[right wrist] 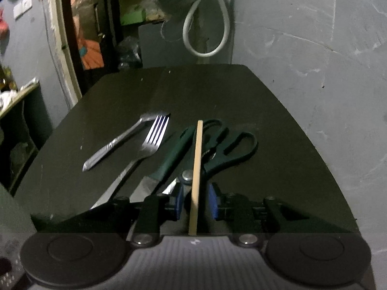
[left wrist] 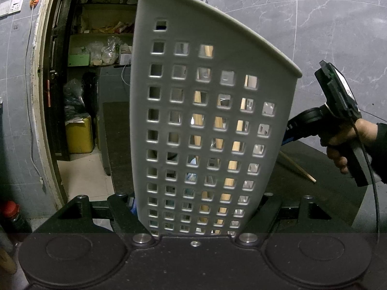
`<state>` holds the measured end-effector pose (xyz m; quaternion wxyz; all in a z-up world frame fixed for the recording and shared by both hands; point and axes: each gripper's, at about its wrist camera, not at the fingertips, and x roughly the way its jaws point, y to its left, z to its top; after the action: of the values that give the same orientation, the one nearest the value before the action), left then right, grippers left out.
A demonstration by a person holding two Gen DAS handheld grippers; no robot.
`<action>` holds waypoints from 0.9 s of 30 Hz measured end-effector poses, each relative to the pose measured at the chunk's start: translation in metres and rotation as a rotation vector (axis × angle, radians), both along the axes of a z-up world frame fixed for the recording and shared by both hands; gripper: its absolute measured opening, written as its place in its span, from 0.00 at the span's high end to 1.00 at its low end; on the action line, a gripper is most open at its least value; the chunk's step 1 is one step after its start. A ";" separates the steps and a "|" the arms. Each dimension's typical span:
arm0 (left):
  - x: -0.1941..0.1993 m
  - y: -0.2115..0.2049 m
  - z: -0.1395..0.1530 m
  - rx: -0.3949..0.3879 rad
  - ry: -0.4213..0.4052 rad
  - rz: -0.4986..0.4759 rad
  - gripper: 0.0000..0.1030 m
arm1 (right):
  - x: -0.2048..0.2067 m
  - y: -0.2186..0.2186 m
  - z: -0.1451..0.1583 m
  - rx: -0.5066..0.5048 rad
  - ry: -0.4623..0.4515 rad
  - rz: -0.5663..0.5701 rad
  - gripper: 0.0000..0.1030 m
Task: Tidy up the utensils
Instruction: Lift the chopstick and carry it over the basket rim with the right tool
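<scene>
My left gripper (left wrist: 193,213) is shut on a grey perforated utensil holder (left wrist: 205,111) and holds it tilted; wooden sticks and other items show through its holes. My right gripper (right wrist: 194,201) is open, its blue pads (right wrist: 212,200) on either side of a wooden chopstick (right wrist: 197,169) without touching it. The chopstick lies over green-handled scissors (right wrist: 229,149). A green-handled knife (right wrist: 169,157), a fork (right wrist: 147,145) and a steel spoon (right wrist: 116,142) lie to the left on the black table (right wrist: 278,125). The right gripper body (left wrist: 338,111) shows in the left wrist view beside a chopstick (left wrist: 297,168).
A grey marbled wall (right wrist: 314,48) stands behind and right of the table. An open doorway with shelves (left wrist: 101,48) and a yellow container (left wrist: 79,135) lies to the left. A white hose loop (right wrist: 205,29) hangs behind the table. A red-capped bottle (left wrist: 12,215) stands at lower left.
</scene>
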<state>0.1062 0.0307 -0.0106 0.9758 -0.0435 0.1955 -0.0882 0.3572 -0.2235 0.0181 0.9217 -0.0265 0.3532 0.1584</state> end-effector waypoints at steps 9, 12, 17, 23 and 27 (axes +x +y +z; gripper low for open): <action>-0.001 0.000 0.000 0.001 0.000 0.001 0.26 | 0.000 0.009 -0.002 -0.076 0.018 0.030 0.74; -0.001 0.000 0.001 0.001 0.000 0.001 0.26 | 0.006 0.011 -0.004 -0.066 0.027 0.035 0.74; -0.001 0.000 0.000 0.002 0.000 0.001 0.26 | 0.008 0.009 -0.005 -0.047 0.044 0.044 0.87; -0.001 0.000 0.000 0.002 0.000 0.001 0.25 | 0.001 0.006 -0.003 -0.035 0.025 0.033 0.92; -0.001 0.000 0.001 0.002 0.001 0.001 0.25 | -0.004 0.001 0.003 -0.017 0.008 0.026 0.92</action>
<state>0.1054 0.0305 -0.0100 0.9758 -0.0425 0.1960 -0.0874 0.3532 -0.2225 0.0212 0.9178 -0.0384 0.3579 0.1673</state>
